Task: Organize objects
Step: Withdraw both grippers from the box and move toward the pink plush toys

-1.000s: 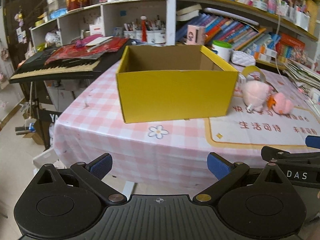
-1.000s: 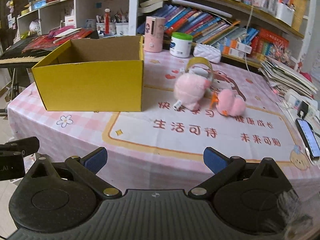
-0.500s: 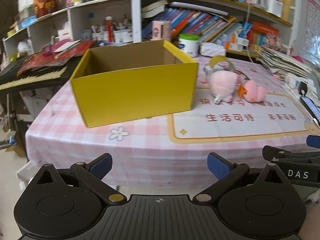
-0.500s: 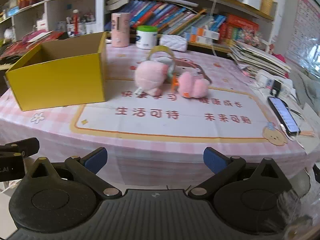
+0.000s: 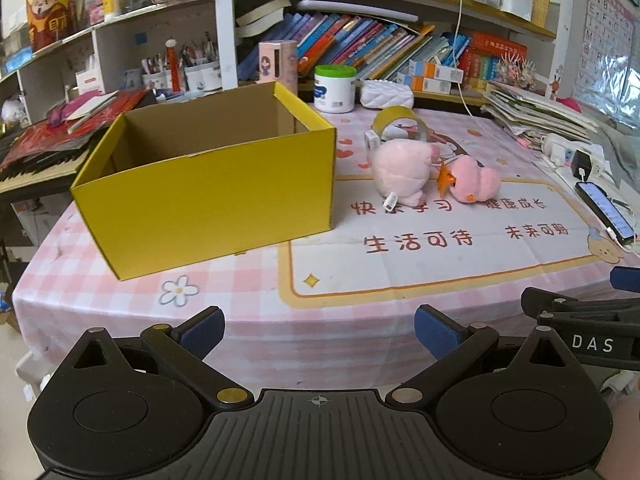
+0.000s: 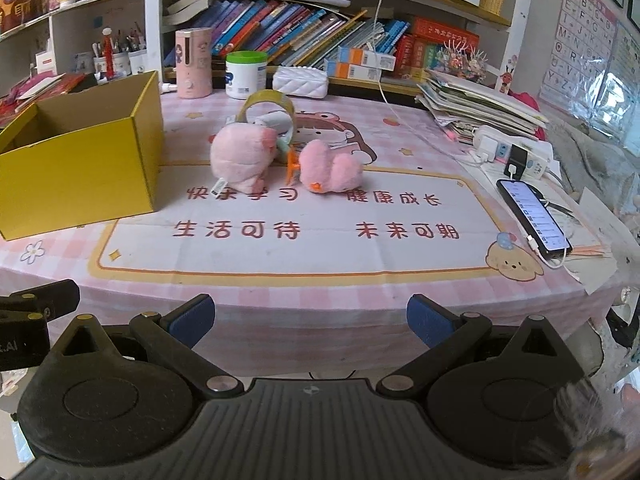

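Here the yellow box (image 5: 208,196) stands open beside two pink plush toys (image 5: 400,172)

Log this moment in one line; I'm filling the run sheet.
left gripper open | right gripper open | yellow box empty | pink plush toys on table

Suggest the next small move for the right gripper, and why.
Probably reach forward over the table edge toward the pale plush. The right gripper is open and empty, short of the table, while both plush toys, the darker one too, lie outside the yellow box, which looks empty as far as its inside shows. The left gripper is open as well.
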Available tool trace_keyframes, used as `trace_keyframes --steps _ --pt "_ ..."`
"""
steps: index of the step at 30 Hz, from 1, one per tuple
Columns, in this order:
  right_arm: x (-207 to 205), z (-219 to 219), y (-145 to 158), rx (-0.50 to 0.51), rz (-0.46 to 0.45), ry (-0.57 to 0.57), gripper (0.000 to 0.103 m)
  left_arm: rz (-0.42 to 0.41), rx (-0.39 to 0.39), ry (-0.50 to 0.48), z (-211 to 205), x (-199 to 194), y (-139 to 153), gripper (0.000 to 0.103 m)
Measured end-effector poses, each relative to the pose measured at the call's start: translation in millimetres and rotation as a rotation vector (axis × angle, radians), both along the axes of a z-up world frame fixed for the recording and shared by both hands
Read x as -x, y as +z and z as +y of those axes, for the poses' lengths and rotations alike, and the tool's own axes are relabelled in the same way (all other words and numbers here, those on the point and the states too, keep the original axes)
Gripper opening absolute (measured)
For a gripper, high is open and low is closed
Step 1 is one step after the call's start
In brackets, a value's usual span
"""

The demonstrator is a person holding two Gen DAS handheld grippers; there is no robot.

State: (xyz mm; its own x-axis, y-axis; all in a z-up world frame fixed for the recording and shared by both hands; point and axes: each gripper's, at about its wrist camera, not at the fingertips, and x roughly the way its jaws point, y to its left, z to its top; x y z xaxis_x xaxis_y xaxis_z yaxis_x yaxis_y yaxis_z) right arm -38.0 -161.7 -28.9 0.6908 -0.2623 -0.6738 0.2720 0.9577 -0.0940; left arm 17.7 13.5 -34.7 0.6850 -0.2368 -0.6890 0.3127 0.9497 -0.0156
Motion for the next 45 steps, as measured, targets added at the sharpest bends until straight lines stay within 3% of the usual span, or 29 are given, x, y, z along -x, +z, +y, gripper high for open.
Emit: trace_keyframes --steps 29,45 --pt "-93.9 -120.8 -2.5 -0.031 0.010 0.050 0.103 0.012 -0.009 0.061 -117.5 -76.2 -0.1 0.102" --pt "-131.8 -156.3 -9.7 -0.050 0.015 0.156 0.103 -0.018 -0.093 0.127 -154.4 -88.1 0.6 0.102"
